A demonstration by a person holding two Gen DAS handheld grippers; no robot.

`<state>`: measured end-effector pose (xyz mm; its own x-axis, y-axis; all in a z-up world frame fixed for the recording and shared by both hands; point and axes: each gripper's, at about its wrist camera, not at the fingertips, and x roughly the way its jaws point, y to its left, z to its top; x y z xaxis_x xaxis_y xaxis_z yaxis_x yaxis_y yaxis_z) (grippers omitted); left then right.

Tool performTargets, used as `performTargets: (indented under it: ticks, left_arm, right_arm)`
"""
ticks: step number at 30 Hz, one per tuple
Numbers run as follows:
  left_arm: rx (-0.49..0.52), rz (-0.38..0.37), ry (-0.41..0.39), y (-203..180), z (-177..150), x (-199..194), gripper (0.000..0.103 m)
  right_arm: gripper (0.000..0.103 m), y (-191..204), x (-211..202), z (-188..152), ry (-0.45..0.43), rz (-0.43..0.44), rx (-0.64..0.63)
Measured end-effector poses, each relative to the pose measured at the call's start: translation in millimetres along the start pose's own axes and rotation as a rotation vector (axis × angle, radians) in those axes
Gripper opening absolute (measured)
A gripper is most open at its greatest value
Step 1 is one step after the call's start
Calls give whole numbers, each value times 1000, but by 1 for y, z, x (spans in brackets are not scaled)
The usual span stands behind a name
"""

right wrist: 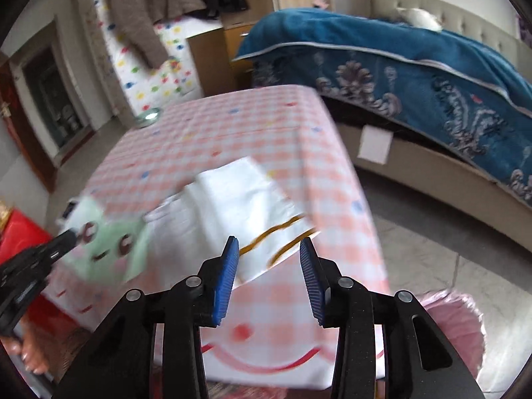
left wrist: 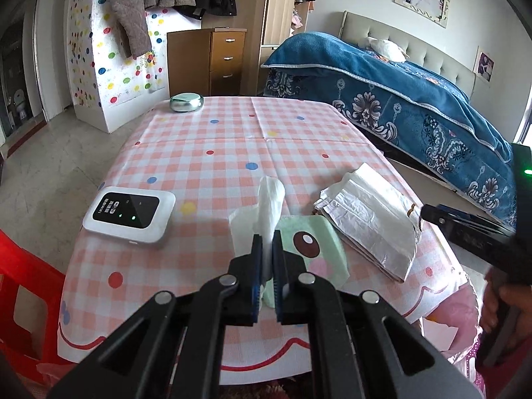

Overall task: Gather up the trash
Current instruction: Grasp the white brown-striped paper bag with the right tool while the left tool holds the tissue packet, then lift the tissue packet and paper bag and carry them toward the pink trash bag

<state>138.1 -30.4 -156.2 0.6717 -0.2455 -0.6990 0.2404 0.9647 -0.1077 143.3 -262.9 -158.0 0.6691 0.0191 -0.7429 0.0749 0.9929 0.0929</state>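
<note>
Left gripper (left wrist: 267,239) closed tight on a white tissue (left wrist: 271,202), pinched between the blue pads at the tissue's lower part, the rest rising in a twisted plume above the fingertips. Clamped just above the green tissue pack (left wrist: 316,242) printed with a cartoon face, lying on the near part of the pink checked tablecloth (left wrist: 232,139). Whether the tissue's base sits inside the pack is hidden behind the jaws.

Right of the green tissue pack, touching or nearly so: a flattened white paper bag (left wrist: 369,222) with a crinkled, silvery lining and brown cord handles at its right end. Left of the pack, well apart: a white pocket router (left wrist: 129,216) with a dark screen and small green lights. Far beyond the pack, at the cloth's back edge: a rounded metallic green case (left wrist: 186,102).

Right gripper (right wrist: 269,249) open, blue ribbed pads standing moderately apart, nothing between them and nothing touched. Poised over the near table edge, right of the green tissue pack (right wrist: 109,246), with the paper bag's handle end (right wrist: 232,206) just ahead of the fingertips and its brown cords running across the gap. Right wrist view blurred. Below and to the right of the pack, off the table edge: a pink plastic bag (right wrist: 455,319).
</note>
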Motion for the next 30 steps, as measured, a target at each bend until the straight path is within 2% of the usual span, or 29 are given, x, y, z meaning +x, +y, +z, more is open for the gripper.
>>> performTargets:
  ticks: [2, 7, 11, 16, 18, 23, 25, 26, 27, 30]
  left_arm:
    - [2, 1, 0, 1, 0, 1, 4]
    - [-1, 1, 1, 0, 0, 2, 4]
    - [-3, 0, 2, 0, 0, 1, 4]
    - [-9, -2, -4, 2, 1, 2, 4]
    - [-12, -5, -6, 2, 1, 1, 4]
    - [-21, -17, -9, 3, -1, -1, 4]
    - [-25, -20, -10, 5, -2, -2, 4]
    - [-26, -21, -10, 5, -2, -2, 4]
    - [-29, -22, -11, 6, -2, -3, 4]
    - [-32, -21, -14, 7, -4, -5, 4]
  right_arm:
    - [32, -8, 18, 6, 22, -39, -8]
    - [22, -8, 28, 7, 3, -46, -53]
    - [2, -5, 29, 7, 2, -53, -96]
    - [1, 2, 17, 14, -56, -63, -71]
    - [2, 8, -1, 16, -103, -46, -79]
    - [2, 20, -40, 5, -159, 55, -155]
    - [2, 21, -41, 5, -157, 74, -179]
    - [2, 38, -41, -3, -135, 113, -238]
    - [2, 38, -40, -4, -124, 121, -249]
    - [5, 59, -26, -14, -34, 181, -340]
